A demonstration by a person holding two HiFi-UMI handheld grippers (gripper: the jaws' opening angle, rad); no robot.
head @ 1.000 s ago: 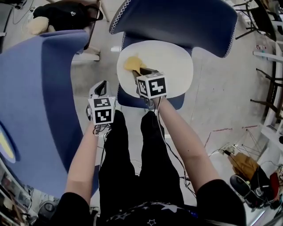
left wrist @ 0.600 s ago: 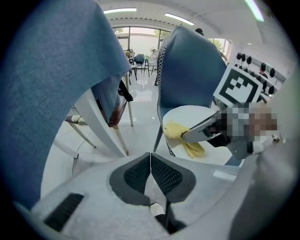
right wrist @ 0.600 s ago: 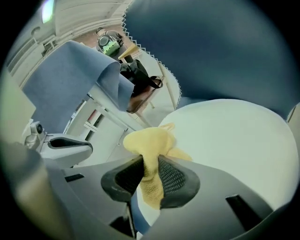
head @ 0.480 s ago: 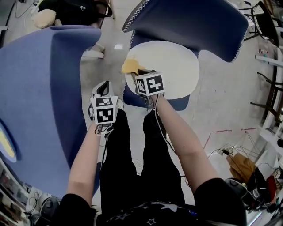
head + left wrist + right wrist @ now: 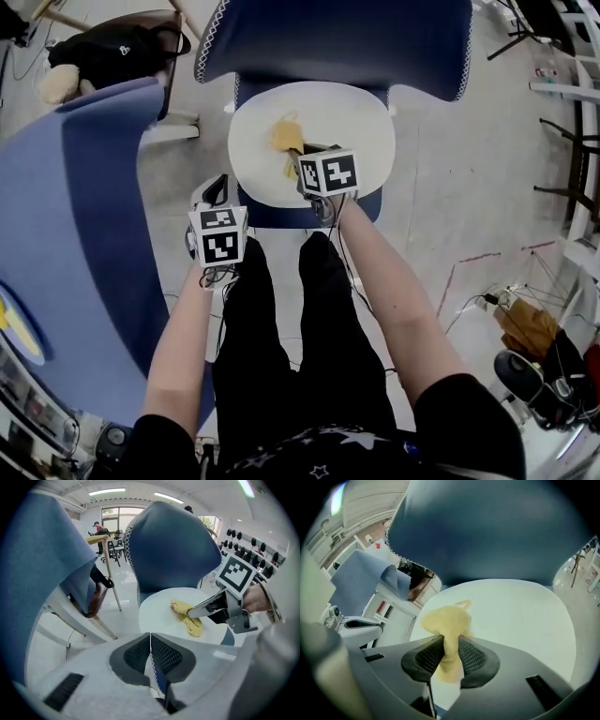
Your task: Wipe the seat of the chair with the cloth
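Note:
A blue chair has a white round seat [image 5: 352, 122] [image 5: 161, 613] [image 5: 520, 616]. A yellow cloth [image 5: 285, 137] [image 5: 185, 616] [image 5: 446, 620] lies bunched on the seat's left half. My right gripper [image 5: 300, 155] [image 5: 449, 656] is shut on the cloth, which bulges out past the jaws onto the seat. My left gripper [image 5: 214, 189] [image 5: 150, 641] hangs off the seat's left front edge, jaws shut with nothing between them. In the left gripper view the right gripper [image 5: 206, 609] shows pinching the cloth.
A second large blue chair [image 5: 75, 234] stands close on the left. A dark bag [image 5: 112, 47] sits at the back left. The person's legs [image 5: 281, 319] stand right before the seat. Cables and bags [image 5: 525, 347] lie on the floor at right.
The right gripper has dragged the cloth from the seat's left rim back toward its middle. The head camera has shifted. The left gripper has stayed where it was.

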